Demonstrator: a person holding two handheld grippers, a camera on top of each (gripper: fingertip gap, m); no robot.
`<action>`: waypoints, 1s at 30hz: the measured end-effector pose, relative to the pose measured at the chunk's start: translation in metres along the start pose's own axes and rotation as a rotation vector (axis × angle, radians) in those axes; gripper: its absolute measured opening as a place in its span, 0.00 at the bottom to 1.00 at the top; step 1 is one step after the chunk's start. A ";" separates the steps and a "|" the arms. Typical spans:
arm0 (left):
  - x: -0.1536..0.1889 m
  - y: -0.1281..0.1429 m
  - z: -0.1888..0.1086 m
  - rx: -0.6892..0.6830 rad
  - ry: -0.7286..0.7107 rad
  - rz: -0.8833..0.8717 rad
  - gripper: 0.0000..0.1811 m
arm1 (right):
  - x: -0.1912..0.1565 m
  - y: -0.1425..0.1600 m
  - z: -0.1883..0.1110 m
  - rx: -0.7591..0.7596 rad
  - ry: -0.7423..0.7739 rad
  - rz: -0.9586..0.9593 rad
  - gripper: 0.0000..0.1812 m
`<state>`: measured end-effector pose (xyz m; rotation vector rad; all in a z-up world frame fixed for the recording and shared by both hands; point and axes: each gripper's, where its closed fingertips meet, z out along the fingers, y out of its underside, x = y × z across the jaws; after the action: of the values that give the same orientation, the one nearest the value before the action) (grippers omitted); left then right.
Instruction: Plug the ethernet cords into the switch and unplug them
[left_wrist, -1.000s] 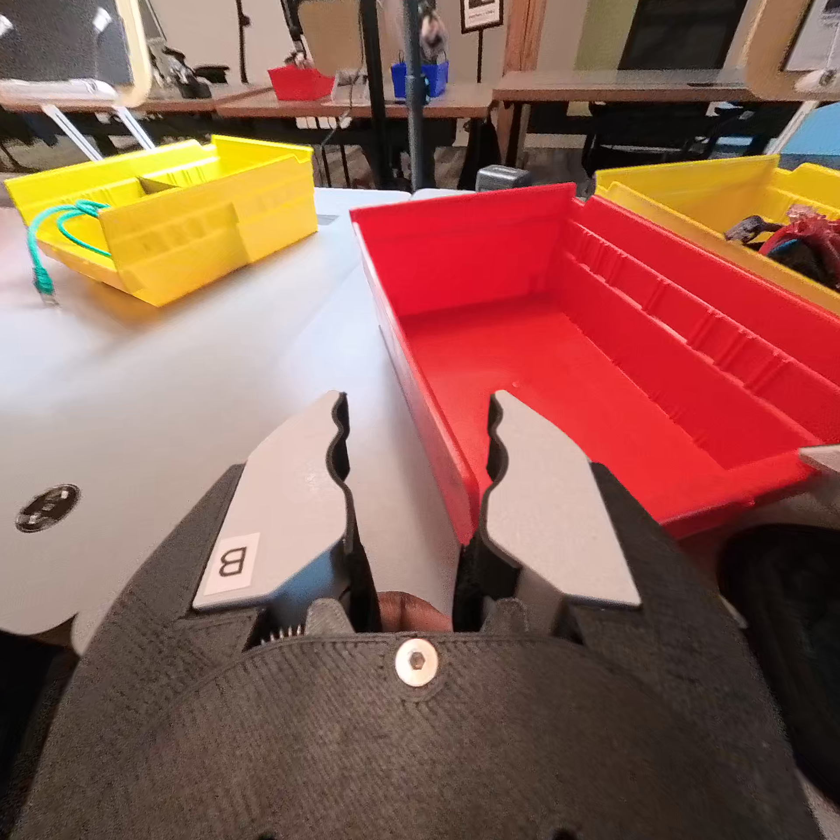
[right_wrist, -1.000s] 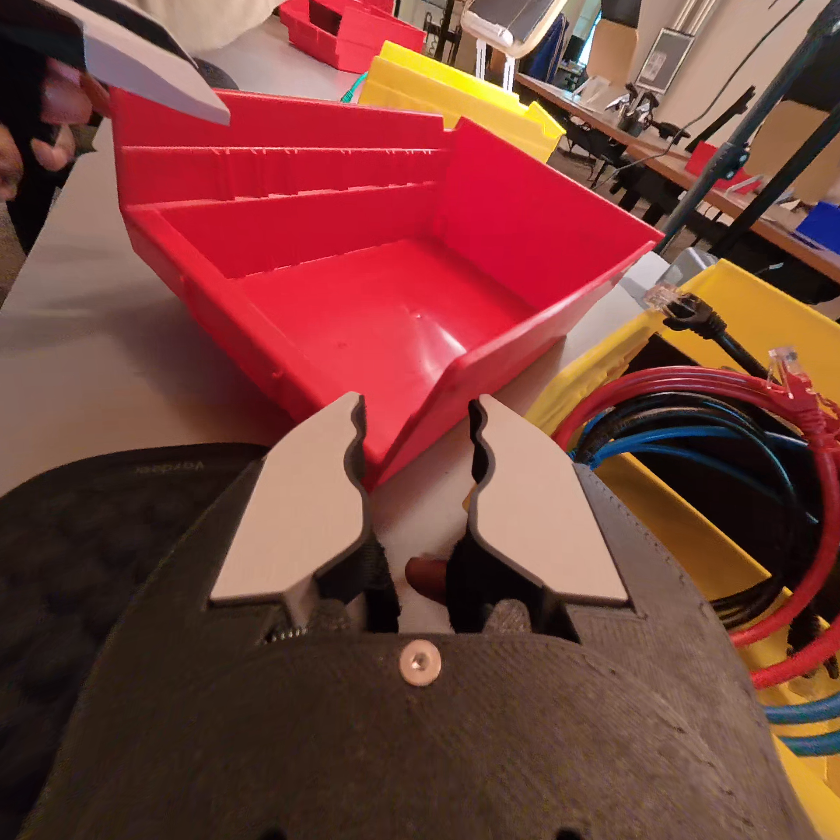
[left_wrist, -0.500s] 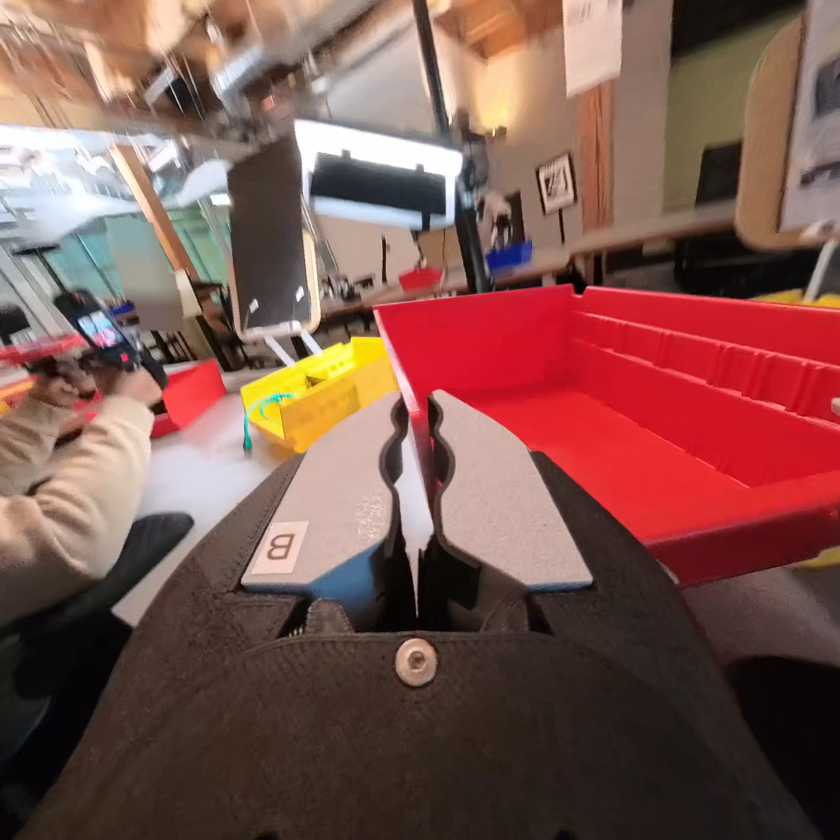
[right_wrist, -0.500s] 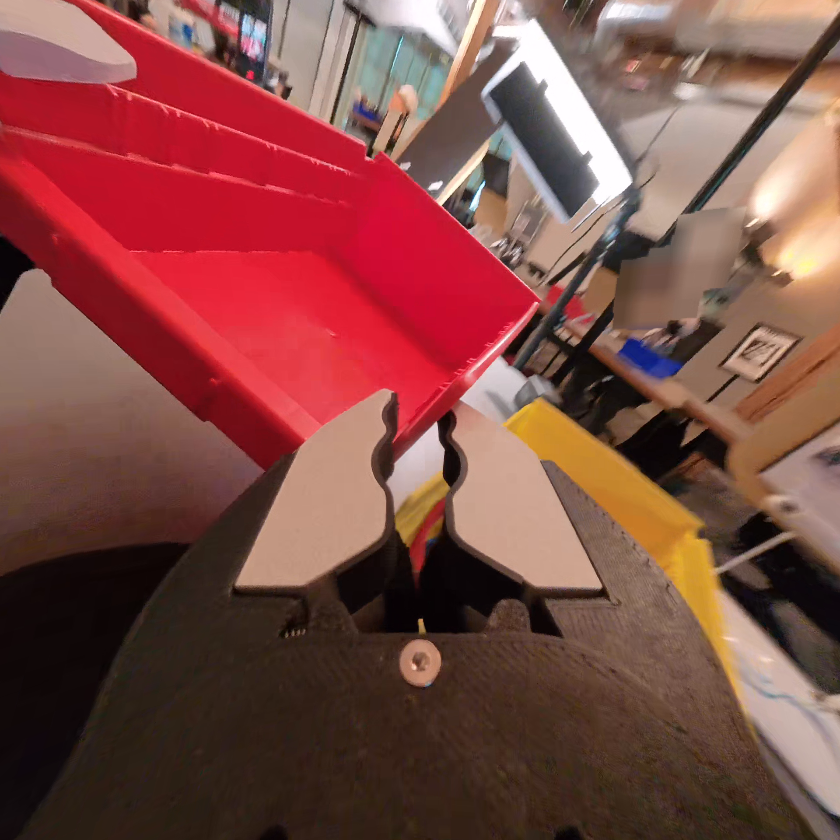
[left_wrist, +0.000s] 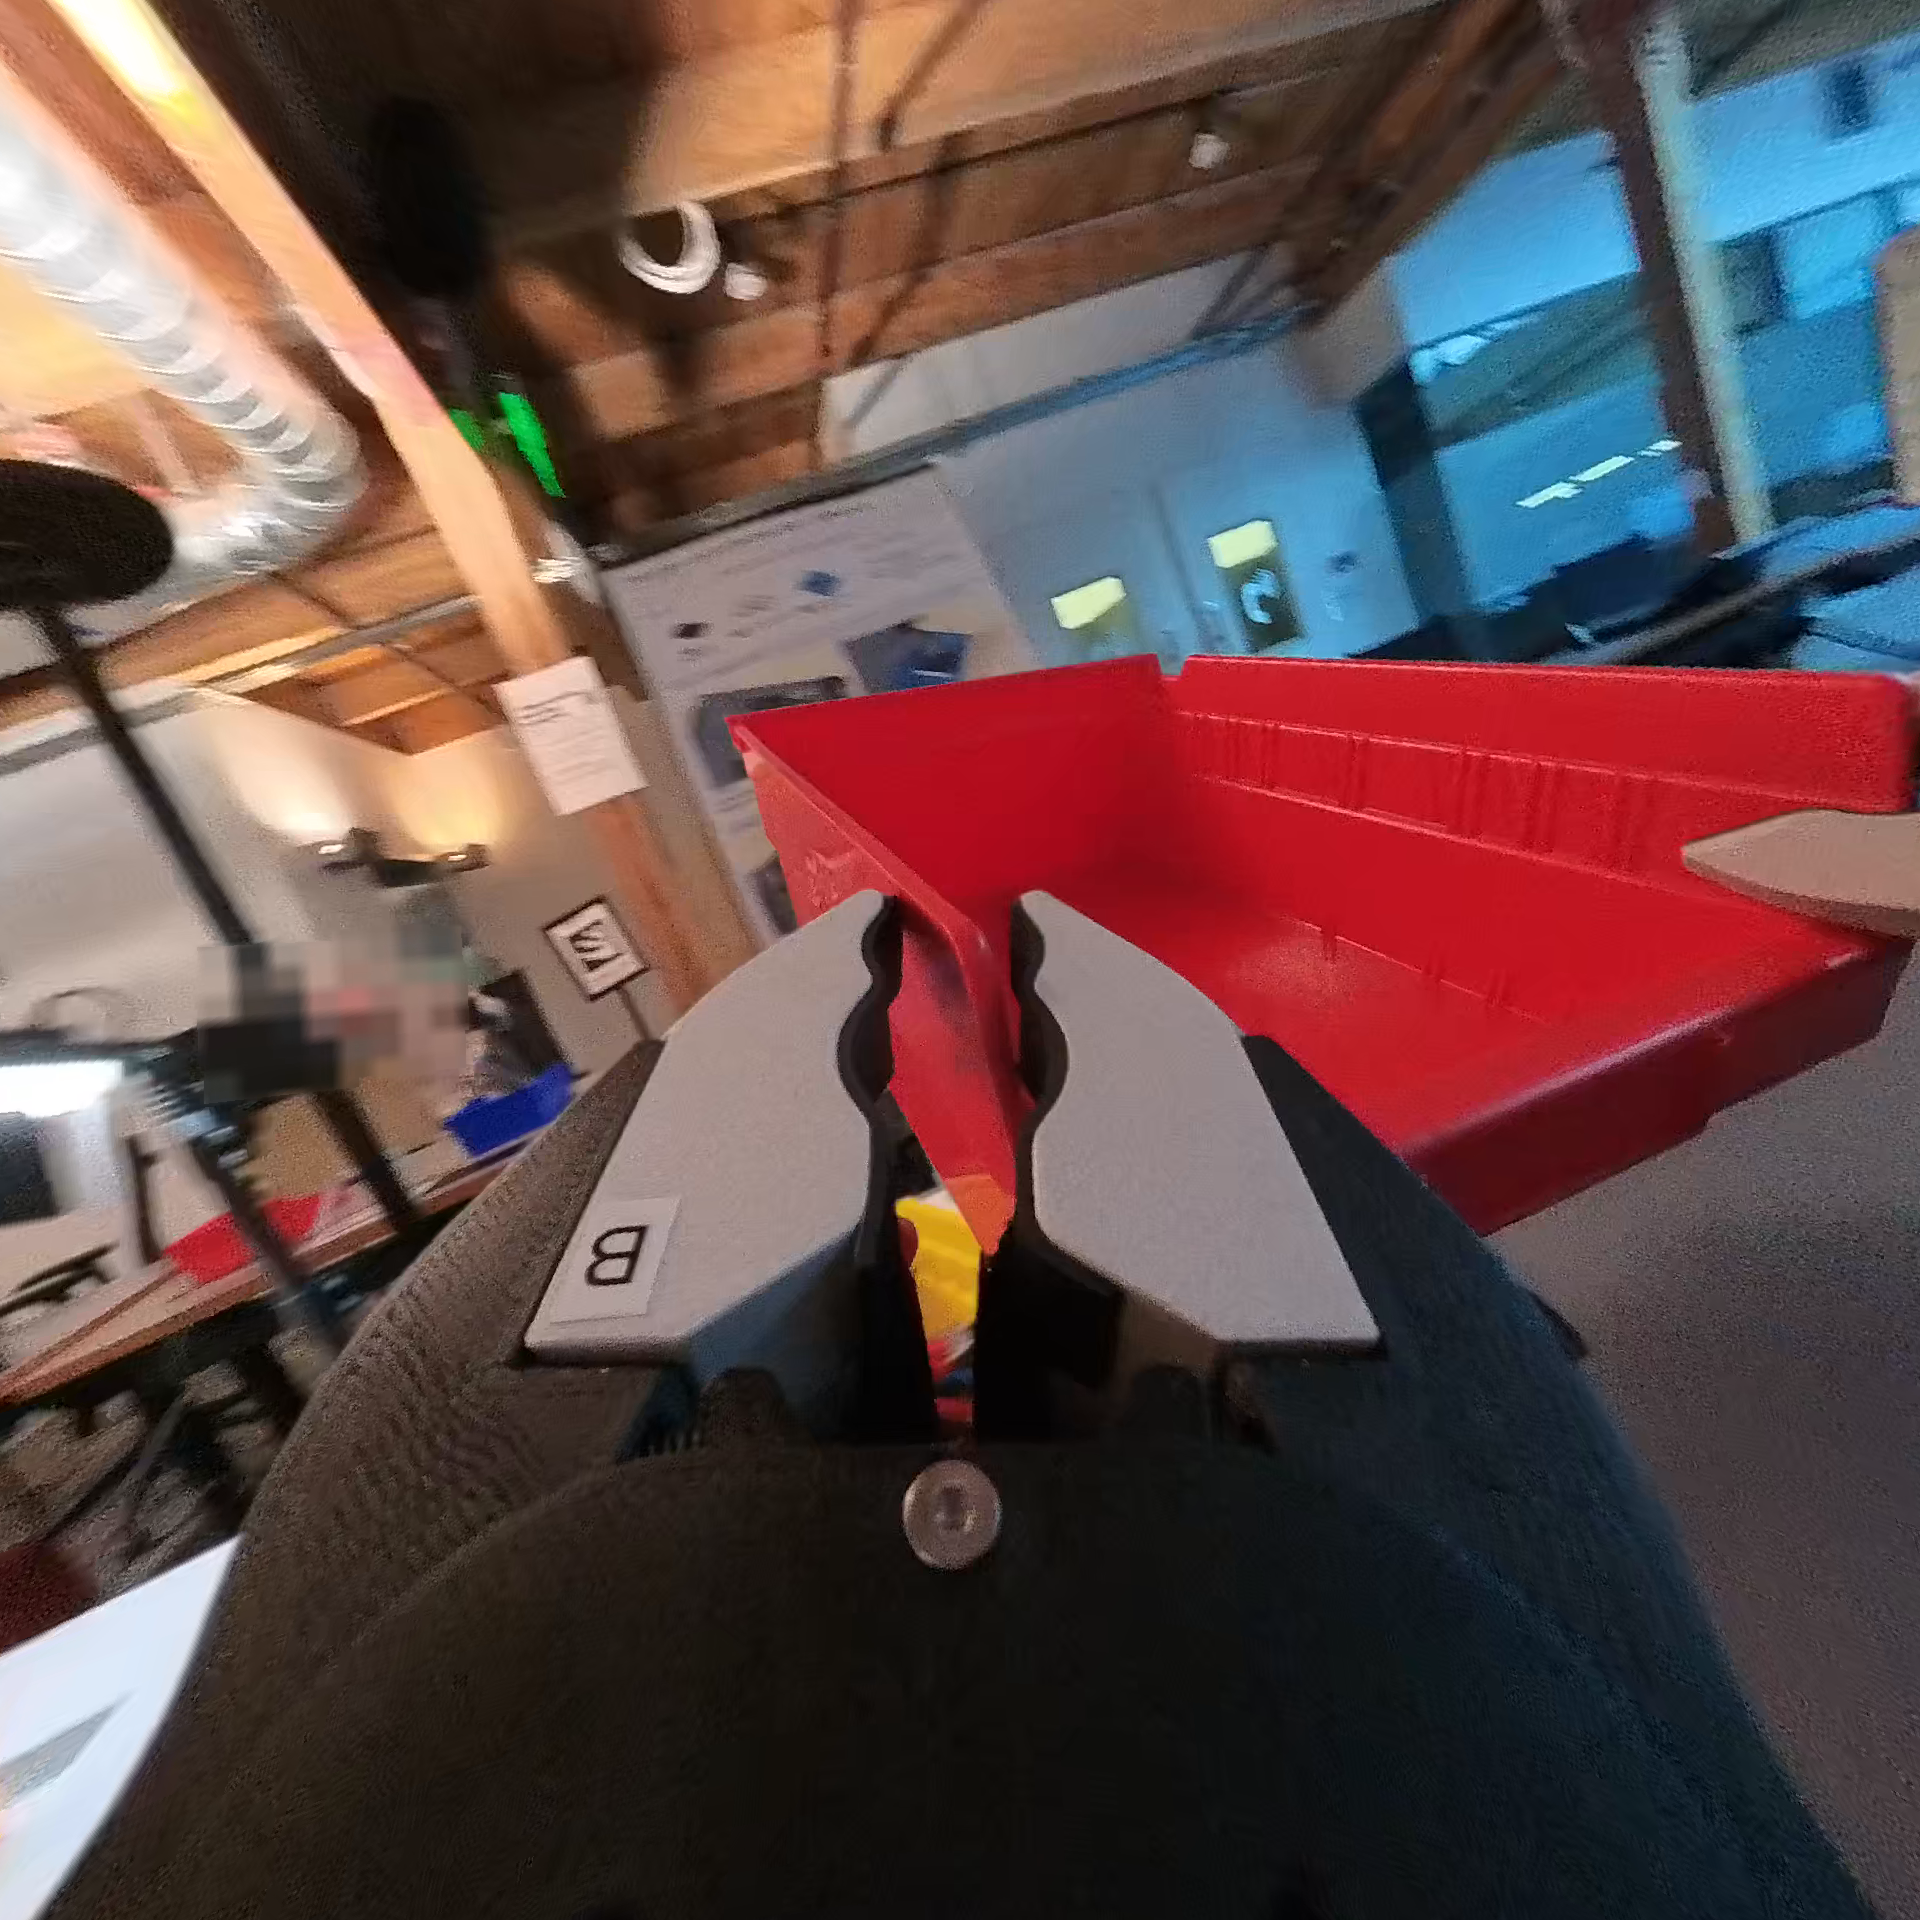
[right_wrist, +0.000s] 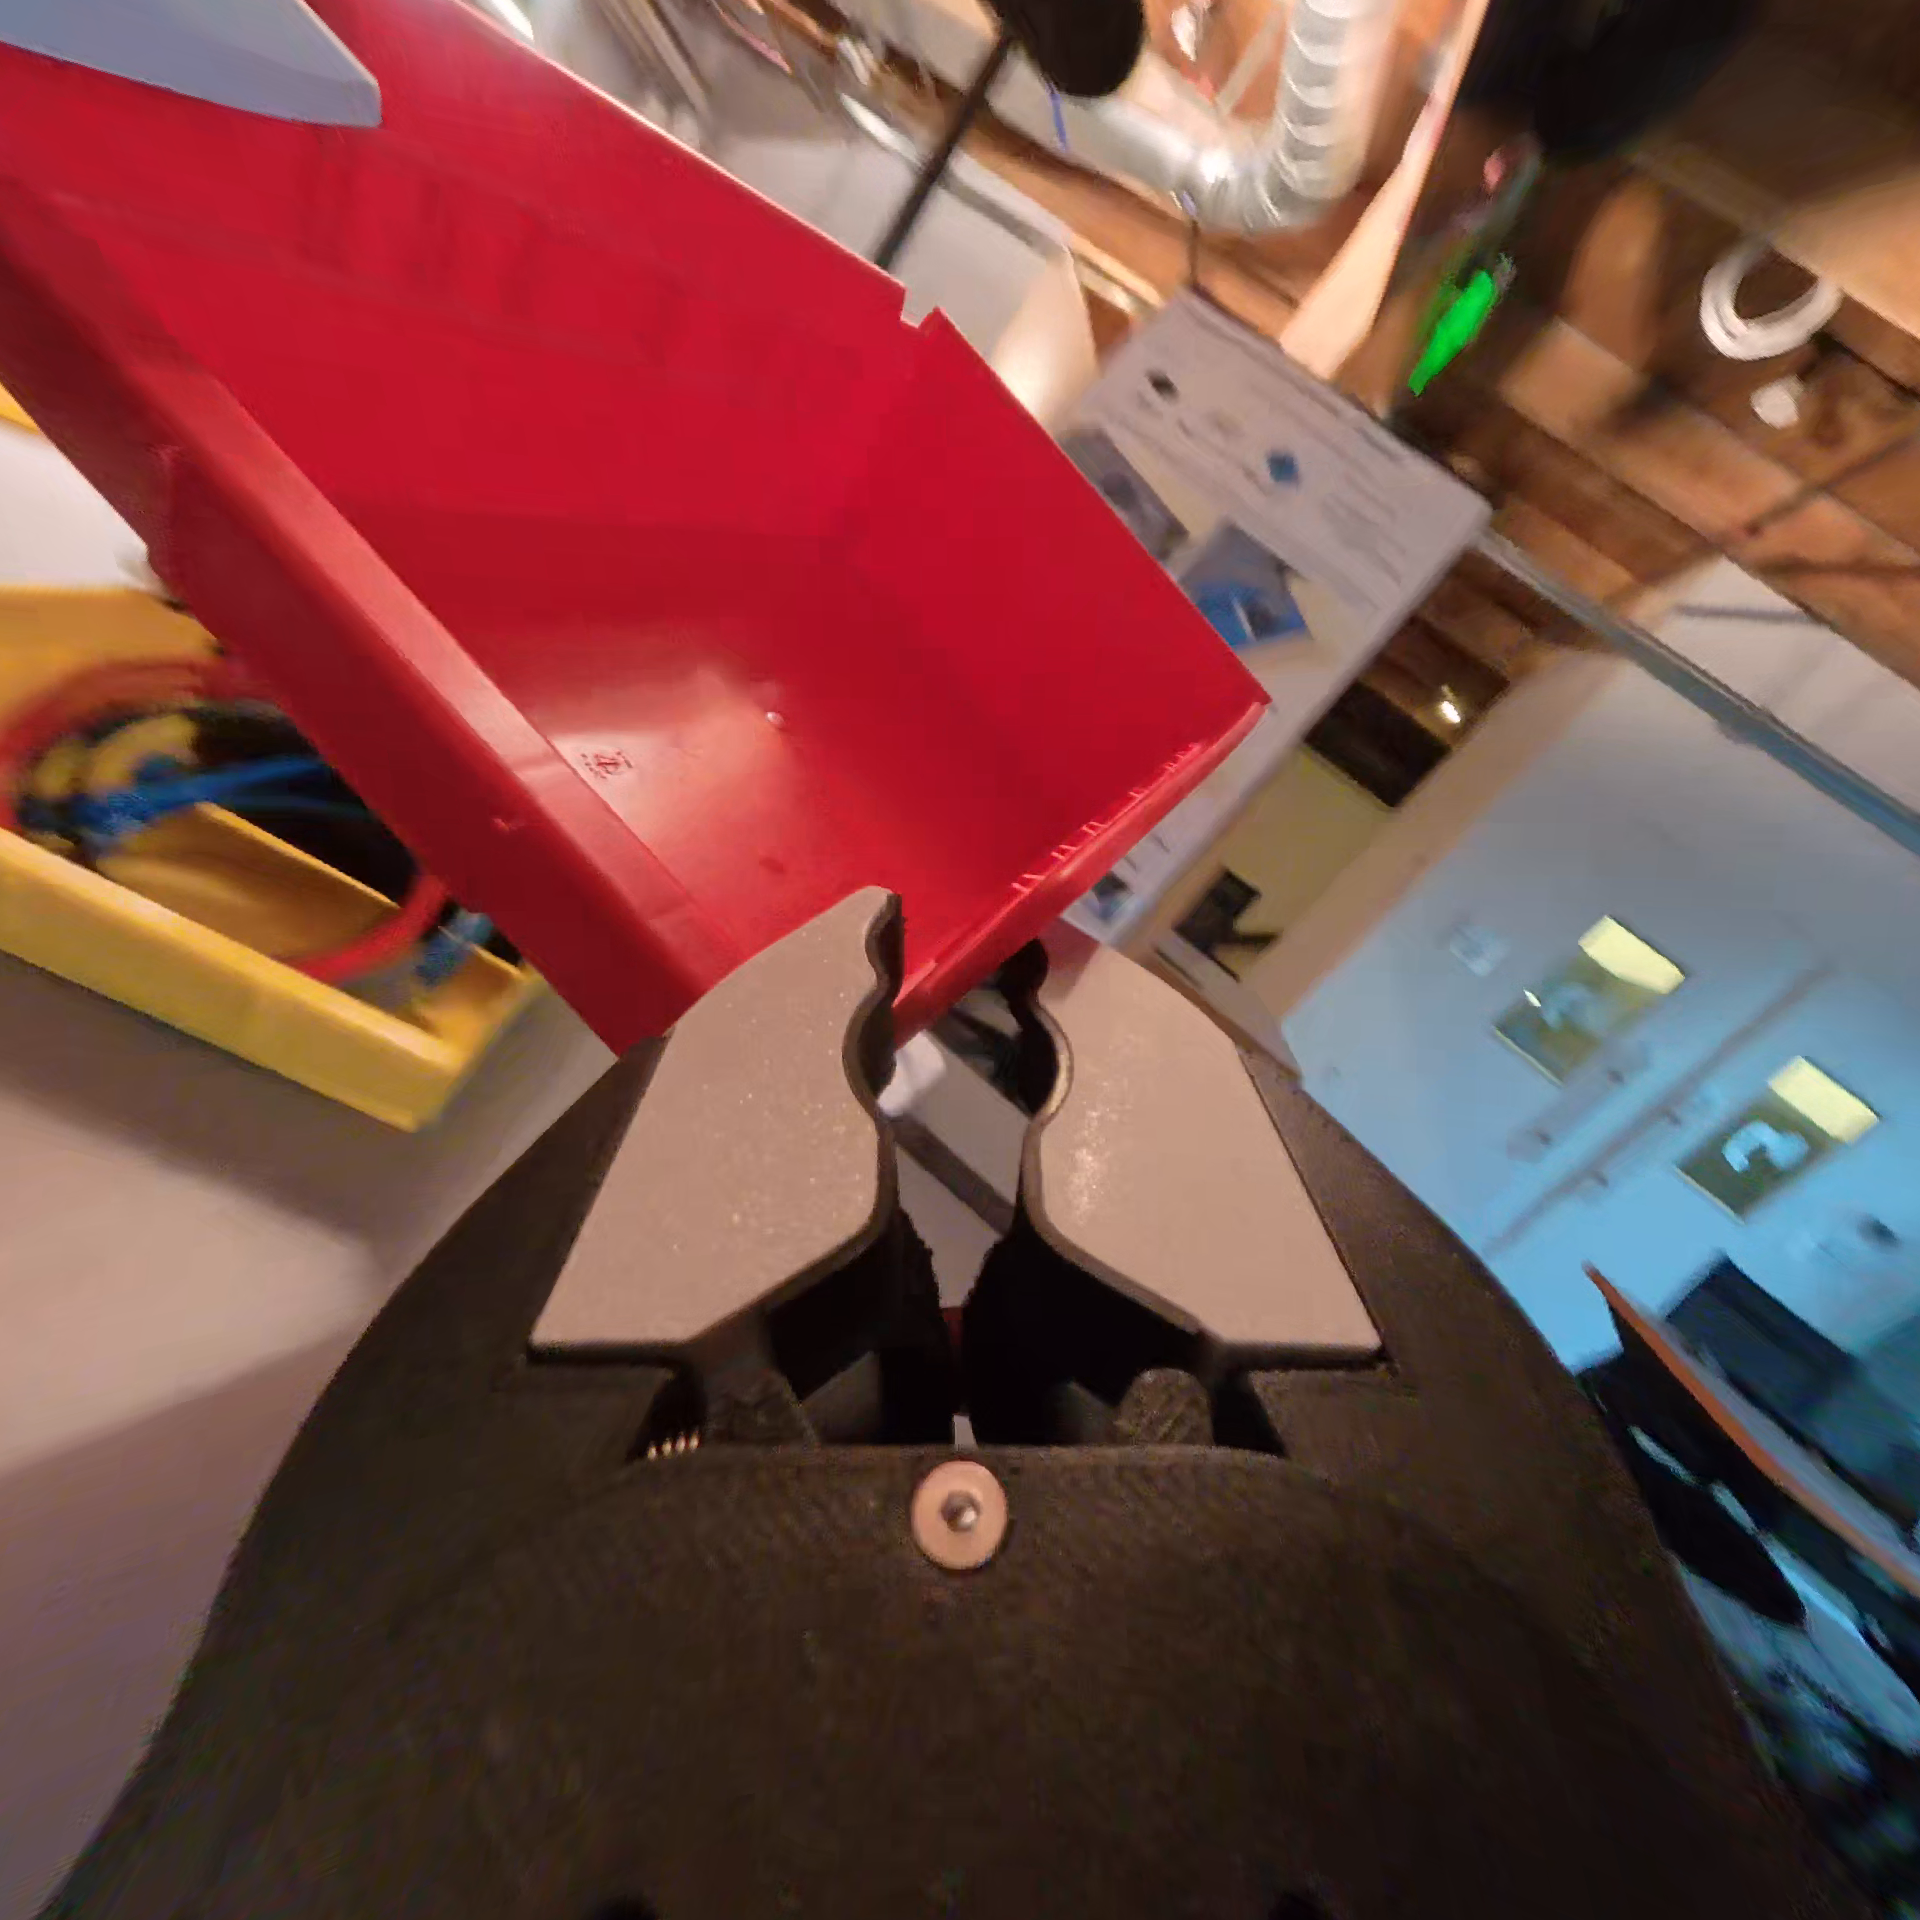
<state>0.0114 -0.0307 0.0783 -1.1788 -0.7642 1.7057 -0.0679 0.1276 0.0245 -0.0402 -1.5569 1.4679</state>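
Observation:
An empty red bin (left_wrist: 1351, 935) is lifted off the table and tilted. My left gripper (left_wrist: 951, 914) is shut on its left side wall, which runs between the fingers. My right gripper (right_wrist: 961, 940) is shut on the opposite wall of the red bin (right_wrist: 675, 520). The right gripper's finger (left_wrist: 1808, 873) shows at the right edge of the left wrist view. The left gripper's finger (right_wrist: 208, 62) shows at the top left of the right wrist view. Red and blue ethernet cords (right_wrist: 156, 790) lie coiled in a yellow bin (right_wrist: 208, 987) under the red bin. No switch is in view.
The grey table top (right_wrist: 156, 1299) shows at the lower left of the right wrist view. Both cameras point up at wooden ceiling beams (left_wrist: 935, 260), a metal duct (right_wrist: 1247, 177) and posters on the far wall. Other tables with small bins (left_wrist: 499, 1112) stand beyond. Left tips to right tips: about 20 cm.
Both grippers closed on the red bin's side walls and lifted it off the table. Both views swung up toward the ceiling, and the bin now tilts above the yellow bin of cords.

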 end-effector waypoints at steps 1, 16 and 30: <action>0.019 0.004 0.016 -0.007 0.045 -0.002 0.11 | 0.013 0.017 -0.007 -0.037 0.031 0.005 0.10; 0.214 0.130 0.068 -0.264 0.424 -0.126 0.12 | 0.065 0.185 -0.095 -0.414 0.139 -0.068 0.09; 0.241 0.154 0.038 -0.430 0.716 -0.026 0.31 | 0.054 0.232 -0.107 -0.699 0.028 -0.062 0.12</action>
<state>-0.1085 0.1271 -0.1315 -1.9116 -0.6900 0.9854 -0.1583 0.3048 -0.1448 -0.4129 -1.9564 0.8122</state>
